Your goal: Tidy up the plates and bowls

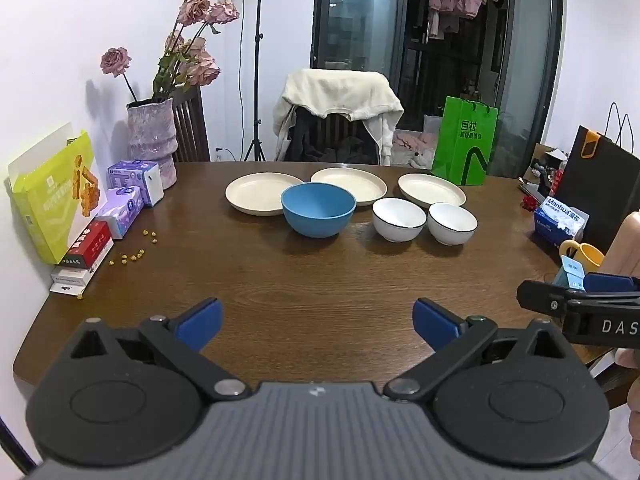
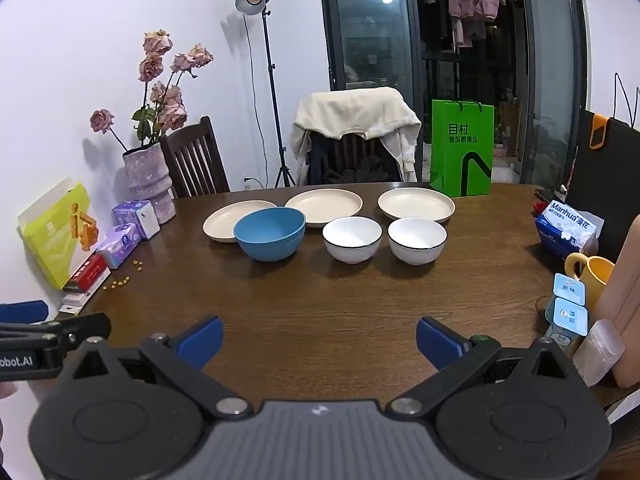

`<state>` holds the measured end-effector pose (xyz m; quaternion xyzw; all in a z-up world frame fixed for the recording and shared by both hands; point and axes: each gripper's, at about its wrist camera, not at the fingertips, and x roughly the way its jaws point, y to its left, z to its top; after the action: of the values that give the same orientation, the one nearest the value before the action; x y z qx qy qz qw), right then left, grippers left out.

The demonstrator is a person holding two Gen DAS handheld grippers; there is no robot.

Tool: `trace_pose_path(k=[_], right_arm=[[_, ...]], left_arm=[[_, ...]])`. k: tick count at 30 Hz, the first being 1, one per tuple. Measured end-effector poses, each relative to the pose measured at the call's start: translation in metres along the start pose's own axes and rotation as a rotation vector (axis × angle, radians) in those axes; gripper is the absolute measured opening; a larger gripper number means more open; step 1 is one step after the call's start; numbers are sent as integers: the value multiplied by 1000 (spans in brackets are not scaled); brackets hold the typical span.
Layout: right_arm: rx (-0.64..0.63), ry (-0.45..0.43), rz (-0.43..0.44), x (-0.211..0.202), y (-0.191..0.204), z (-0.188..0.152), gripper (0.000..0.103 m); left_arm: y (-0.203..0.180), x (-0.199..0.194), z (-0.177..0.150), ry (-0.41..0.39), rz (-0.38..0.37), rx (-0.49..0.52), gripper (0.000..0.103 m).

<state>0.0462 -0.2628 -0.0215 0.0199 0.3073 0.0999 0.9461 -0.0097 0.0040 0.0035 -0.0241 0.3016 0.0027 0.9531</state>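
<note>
Brown wood worktop point(image 1: 320, 280): carries all the dishes, laid out in two rows toward the far side.
Plates: three cream ones in the back row: left plate point(image 1: 260, 193), middle plate point(image 1: 352, 182), right plate point(image 1: 431, 194). Each lies flat and single, nothing stacked.
Blue bowl point(image 1: 318, 209): front row, upright, in front of the gap between the left and middle plates, overlapping both rims in view; contact cannot be told.
White bowls: two with dark rims, left white bowl point(image 1: 399, 219) and right white bowl point(image 1: 453, 223), upright, just beside each other, in front of the right plate.
Left hand-held gripper point(image 1: 318, 322): released, blue pads spread wide, nothing between them; hovers over the near edge of the worktop, well apart from the dishes.
Right hand-held gripper point(image 2: 319, 340): released too, jaws wide, nothing held; over the near edge, beside the left one.
Left side clutter: pink vase point(image 1: 153, 140) with dried roses, purple tissue packs point(image 1: 132, 188), yellow-green box point(image 1: 56, 200), small yellow bits point(image 1: 136, 254) scattered on the wood.
Right side clutter: green paper bag point(image 1: 466, 142), tissue pack point(image 1: 560, 220), yellow mug point(image 1: 584, 254).
Behind worktop: chair point(image 1: 340, 120) draped with a cream garment.
</note>
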Motion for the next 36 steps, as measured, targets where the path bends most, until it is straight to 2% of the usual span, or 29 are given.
trace_pose_path(k=[36], right_arm=[[2, 5, -3, -5, -5, 8, 103]], left_arm=[[-8, 1, 6, -7, -10, -14, 103]])
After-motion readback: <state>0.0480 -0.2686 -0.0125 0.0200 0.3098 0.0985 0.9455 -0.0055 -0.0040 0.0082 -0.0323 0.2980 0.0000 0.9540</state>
